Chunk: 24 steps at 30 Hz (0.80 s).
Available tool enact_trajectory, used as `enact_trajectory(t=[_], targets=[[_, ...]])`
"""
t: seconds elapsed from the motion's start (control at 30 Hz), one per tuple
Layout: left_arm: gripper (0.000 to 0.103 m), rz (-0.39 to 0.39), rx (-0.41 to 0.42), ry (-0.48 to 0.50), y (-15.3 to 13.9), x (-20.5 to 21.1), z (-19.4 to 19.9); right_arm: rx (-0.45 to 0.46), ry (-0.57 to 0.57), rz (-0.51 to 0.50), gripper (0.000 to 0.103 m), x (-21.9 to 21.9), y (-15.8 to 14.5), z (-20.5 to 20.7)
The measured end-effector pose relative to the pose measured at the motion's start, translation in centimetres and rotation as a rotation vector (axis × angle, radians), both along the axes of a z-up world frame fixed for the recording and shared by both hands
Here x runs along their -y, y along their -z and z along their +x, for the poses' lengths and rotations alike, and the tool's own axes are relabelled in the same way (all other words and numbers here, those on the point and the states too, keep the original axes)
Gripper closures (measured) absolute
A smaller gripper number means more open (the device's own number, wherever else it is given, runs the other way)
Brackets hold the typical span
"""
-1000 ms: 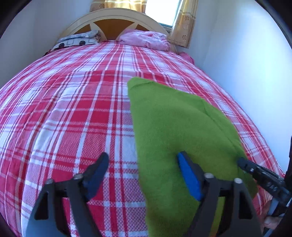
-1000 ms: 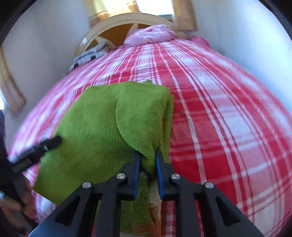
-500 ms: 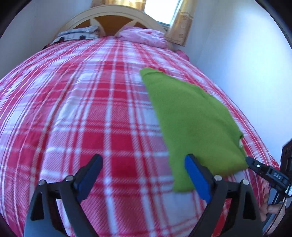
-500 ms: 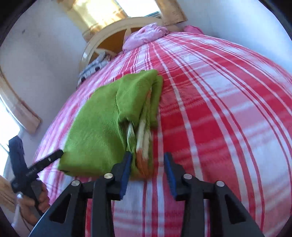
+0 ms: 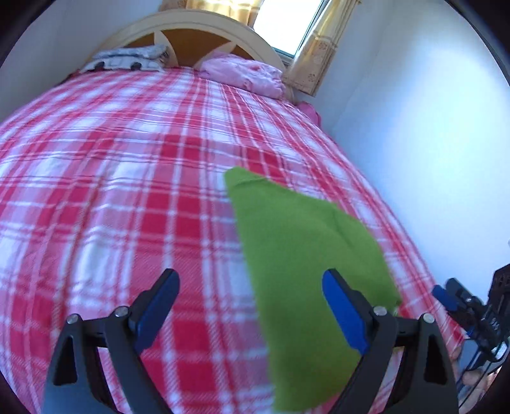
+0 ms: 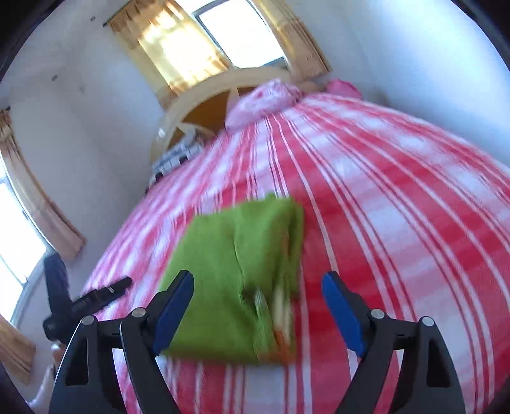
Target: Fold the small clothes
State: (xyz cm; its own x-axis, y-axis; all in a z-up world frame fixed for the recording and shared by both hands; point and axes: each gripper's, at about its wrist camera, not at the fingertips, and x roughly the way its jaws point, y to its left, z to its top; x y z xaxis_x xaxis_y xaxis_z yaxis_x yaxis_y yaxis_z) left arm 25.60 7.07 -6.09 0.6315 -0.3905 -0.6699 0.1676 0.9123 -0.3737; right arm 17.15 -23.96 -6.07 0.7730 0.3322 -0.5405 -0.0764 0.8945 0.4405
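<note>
A folded green garment (image 6: 236,280) lies flat on the red and white plaid bedspread (image 6: 398,207), with orange and white trim showing at its near right edge. My right gripper (image 6: 258,312) hovers above its near edge, jaws opening wide, pads clear of the cloth. In the left wrist view the same green garment (image 5: 306,274) lies to the right. My left gripper (image 5: 251,309) stands open above the bed, its right finger over the cloth without gripping it. The right gripper's tip (image 5: 452,299) shows at the far right there, and the left gripper's tip (image 6: 102,293) at the left in the right wrist view.
A pink pillow (image 5: 242,74) and a grey patterned cushion (image 5: 127,59) lie by the curved wooden headboard (image 5: 197,28). A white wall (image 5: 430,127) runs close along the bed's right side. Curtained windows (image 6: 223,38) sit behind the headboard.
My right gripper has let go of the green garment's fold and opened wide, lifting and pulling back. The garment now lies flat. My left gripper has risen and drawn back, staying open.
</note>
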Motion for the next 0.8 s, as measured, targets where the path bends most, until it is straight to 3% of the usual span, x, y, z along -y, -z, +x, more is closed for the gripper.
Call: enact_trajectory(t=[0.07,0.13,0.23,0.3,0.37,0.5,0.53,0.57,0.6,0.8], targets=[[0.013,-0.03,-0.053,-0.005,0.9,1.2,2.5,-0.038,-0.02,-0.032,0.02,-0.6,0.6,2.7],[0.027,-0.062,-0.109,0.008,1.9,1.7,4.0,-0.09,-0.036,-0.065,0.02,-1.2,2.0,5.6],[0.029,-0.123,-0.2,0.002,4.2,2.4,6.0,-0.137,-0.03,-0.137,0.02,-1.5,3.8,8.7],[0.028,-0.168,-0.243,0.005,5.8,2.7,6.6,-0.178,-0.049,-0.103,0.02,-1.3,5.8,10.4],[0.026,-0.174,-0.212,-0.001,6.0,2.9,6.0,-0.228,-0.09,-0.029,0.019,-1.4,7.7,11.6],[0.026,-0.11,-0.148,0.041,5.9,3.9,5.1,-0.194,-0.16,-0.033,0.02,-2.4,7.9,11.6],[0.026,-0.121,-0.143,0.039,6.0,3.8,4.9,-0.192,-0.178,-0.034,0.027,-2.5,7.8,11.6],[0.028,-0.131,-0.139,0.036,6.0,3.6,4.7,-0.19,-0.202,-0.03,0.042,-2.8,7.9,11.5],[0.035,-0.139,-0.129,0.041,6.0,3.5,4.5,-0.193,-0.234,-0.015,0.046,-3.1,8.1,11.6],[0.037,-0.143,-0.116,0.067,6.1,3.8,3.9,-0.199,-0.248,0.047,0.048,-2.7,8.8,11.7]])
